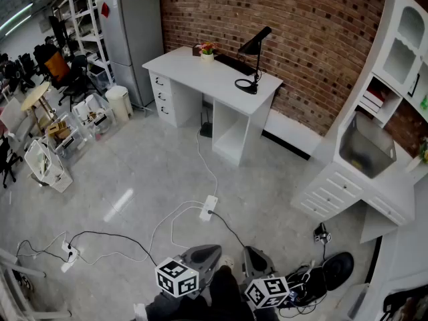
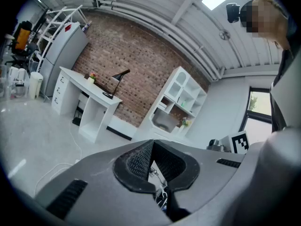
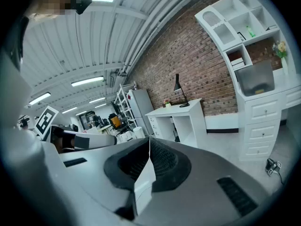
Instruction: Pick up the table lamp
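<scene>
**Both tongs shut and empty, lamp way over on the desk**

So here's the setup. The black table lamp [image 1: 257,60] is standing upright at the right end of the white desk [image 1: 194,69], right up against the brick wall [image 1: 321,25]. Its round base sits on the desktop and the shade tilts down over it. At the back of the same desk there's a small flower pot [image 1: 207,51], well apart from the lamp.

The left gripper [image 1: 212,251] and right gripper [image 1: 250,253] are both down at the bottom of the head view, side by side, with a big stretch of floor between them and the desk. Each gripper view shows the ribbed pads pressed together with nothing pinched between them. Both point roughly toward the desk.

On the floor in between lies a white power strip [image 1: 208,207] with cables trailing off it. A grey fridge [image 1: 134,39] stands left of the desk, and a white cabinet [image 1: 348,179] with a basin is off to the right.
</scene>
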`<state>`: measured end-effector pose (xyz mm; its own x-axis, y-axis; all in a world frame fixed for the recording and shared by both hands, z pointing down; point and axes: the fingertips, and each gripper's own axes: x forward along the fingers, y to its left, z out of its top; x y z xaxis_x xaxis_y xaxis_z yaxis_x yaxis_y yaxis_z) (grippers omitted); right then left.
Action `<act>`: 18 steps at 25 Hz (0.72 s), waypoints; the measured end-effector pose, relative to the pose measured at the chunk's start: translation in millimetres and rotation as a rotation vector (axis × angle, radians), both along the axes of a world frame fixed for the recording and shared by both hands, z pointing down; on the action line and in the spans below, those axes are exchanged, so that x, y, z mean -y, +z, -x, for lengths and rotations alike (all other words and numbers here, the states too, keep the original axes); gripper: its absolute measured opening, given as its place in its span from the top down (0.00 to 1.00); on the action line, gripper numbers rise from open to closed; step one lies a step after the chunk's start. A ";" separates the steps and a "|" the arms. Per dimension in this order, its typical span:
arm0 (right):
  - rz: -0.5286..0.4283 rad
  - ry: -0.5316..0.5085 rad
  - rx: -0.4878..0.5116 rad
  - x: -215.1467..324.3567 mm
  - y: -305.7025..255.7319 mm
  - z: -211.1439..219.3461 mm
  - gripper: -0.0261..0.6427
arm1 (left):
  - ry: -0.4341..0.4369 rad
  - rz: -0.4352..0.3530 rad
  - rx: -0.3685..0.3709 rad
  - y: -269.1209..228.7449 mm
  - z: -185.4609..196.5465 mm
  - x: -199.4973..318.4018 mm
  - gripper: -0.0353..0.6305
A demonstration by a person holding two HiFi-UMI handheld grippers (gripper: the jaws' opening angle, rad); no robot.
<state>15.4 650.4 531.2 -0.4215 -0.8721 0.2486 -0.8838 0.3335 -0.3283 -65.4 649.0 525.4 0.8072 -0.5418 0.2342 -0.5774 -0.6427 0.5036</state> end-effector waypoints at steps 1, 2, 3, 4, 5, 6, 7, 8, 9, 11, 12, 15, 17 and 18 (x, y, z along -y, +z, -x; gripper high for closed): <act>-0.002 -0.014 -0.007 10.8 -1.7 -6.7 0.94 | -0.003 -0.002 -0.001 -1.3 -7.9 10.2 0.94; -0.004 -0.028 -0.014 21.5 -3.5 -13.4 0.94 | -0.006 -0.005 -0.002 -2.7 -15.7 20.3 0.94; -0.007 -0.040 -0.021 32.0 -5.3 -20.1 0.94 | -0.008 -0.009 -0.004 -4.4 -23.2 30.2 0.94; -0.010 -0.051 -0.029 42.2 -6.5 -27.1 0.94 | -0.010 -0.015 -0.006 -6.1 -30.2 39.9 0.94; -0.014 -0.060 -0.038 52.5 -7.3 -34.3 0.94 | -0.016 -0.022 -0.010 -7.5 -36.5 50.2 0.94; -0.019 -0.067 -0.044 63.5 -8.3 -41.6 0.94 | -0.027 -0.028 -0.014 -9.0 -42.0 61.4 0.94; -0.026 -0.071 -0.047 74.8 -10.1 -48.8 0.94 | -0.041 -0.033 -0.019 -10.7 -46.6 73.2 0.94; -0.037 -0.069 -0.046 85.8 -12.7 -56.2 0.94 | -0.056 -0.036 -0.026 -12.5 -50.7 84.4 0.94; -0.048 -0.062 -0.044 96.1 -15.3 -63.8 0.94 | -0.068 -0.039 -0.034 -14.0 -54.8 94.6 0.94; -0.062 -0.046 -0.042 114.4 -17.3 -78.1 0.94 | -0.078 -0.047 -0.045 -15.5 -63.6 111.7 0.94; -0.064 -0.042 -0.041 122.0 -16.5 -83.3 0.94 | -0.079 -0.050 -0.045 -15.3 -67.3 118.5 0.94; -0.053 -0.027 -0.029 135.2 -12.0 -93.6 0.94 | -0.077 -0.047 -0.038 -12.2 -74.7 130.7 0.94; -0.044 -0.014 -0.025 139.5 -9.1 -99.4 0.94 | -0.073 -0.040 -0.038 -9.6 -78.2 135.4 0.94; -0.041 -0.009 -0.023 141.3 -7.9 -100.9 0.94 | -0.071 -0.038 -0.037 -8.5 -79.1 137.8 0.94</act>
<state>116.2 509.1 523.2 -0.4243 -0.8777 0.2229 -0.8877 0.3545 -0.2939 13.7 511.2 516.9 0.7742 -0.6058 0.1831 -0.6037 -0.6201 0.5011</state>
